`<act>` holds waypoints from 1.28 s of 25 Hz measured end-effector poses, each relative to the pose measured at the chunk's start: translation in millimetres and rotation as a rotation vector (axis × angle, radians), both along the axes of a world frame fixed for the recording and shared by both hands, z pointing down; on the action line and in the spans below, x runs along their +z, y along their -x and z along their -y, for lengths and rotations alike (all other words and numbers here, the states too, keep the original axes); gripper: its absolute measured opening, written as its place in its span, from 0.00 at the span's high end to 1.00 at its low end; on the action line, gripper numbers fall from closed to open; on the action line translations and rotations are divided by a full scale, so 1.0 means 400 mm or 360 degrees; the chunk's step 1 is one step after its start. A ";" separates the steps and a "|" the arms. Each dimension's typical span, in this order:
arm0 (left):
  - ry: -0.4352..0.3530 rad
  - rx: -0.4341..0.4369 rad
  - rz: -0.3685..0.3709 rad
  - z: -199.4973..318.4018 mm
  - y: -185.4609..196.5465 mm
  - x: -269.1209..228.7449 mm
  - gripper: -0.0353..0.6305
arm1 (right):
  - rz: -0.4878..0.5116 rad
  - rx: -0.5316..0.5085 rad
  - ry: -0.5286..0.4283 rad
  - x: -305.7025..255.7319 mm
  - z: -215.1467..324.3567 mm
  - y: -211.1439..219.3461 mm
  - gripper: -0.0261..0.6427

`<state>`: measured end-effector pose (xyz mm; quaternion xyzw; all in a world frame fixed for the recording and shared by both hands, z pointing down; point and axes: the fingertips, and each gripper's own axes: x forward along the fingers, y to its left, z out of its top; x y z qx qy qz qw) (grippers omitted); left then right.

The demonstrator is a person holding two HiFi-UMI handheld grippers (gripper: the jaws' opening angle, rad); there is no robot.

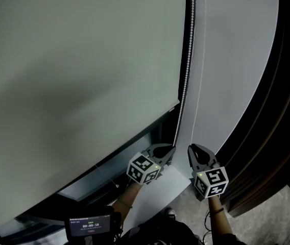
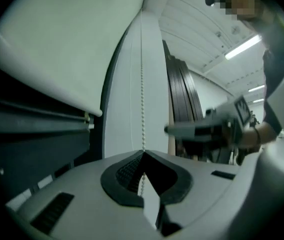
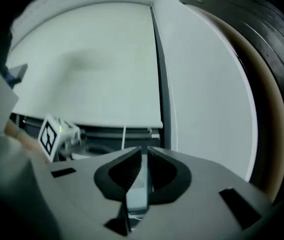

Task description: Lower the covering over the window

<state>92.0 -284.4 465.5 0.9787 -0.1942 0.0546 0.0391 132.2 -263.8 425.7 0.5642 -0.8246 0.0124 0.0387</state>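
Blind (image 1: pixel 83 75) is mostly down. Its bottom bar (image 1: pixel 135 132) hangs short of the sill, with a strip of window (image 1: pixel 91 185) uncovered below. Left gripper (image 1: pixel 169 152) is clenched on the bead chain (image 1: pixel 188 50), low on its run. Right gripper (image 1: pixel 192 151) is just beside it, jaws all but closed on nothing, chain outside them. My read: a few more pulls left.

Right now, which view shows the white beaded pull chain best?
The left gripper view: the white beaded pull chain runs, bead by bead, into the closed left gripper. The head view shows its long run; the right gripper view, nothing clear.
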 end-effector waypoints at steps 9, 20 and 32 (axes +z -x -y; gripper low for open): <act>0.0198 -0.0006 0.0166 -0.045 0.019 0.204 0.94 | -0.0015 -0.0497 -0.0231 -0.377 0.024 0.136 0.80; 0.0209 -0.0055 0.0122 -0.034 0.026 0.201 0.94 | 0.0043 -0.0314 -0.0422 -0.524 0.109 0.134 0.93; 0.0108 -0.0060 -0.0005 -0.087 0.063 0.182 0.94 | 0.0174 -0.0200 -0.0368 -0.402 0.140 0.100 0.94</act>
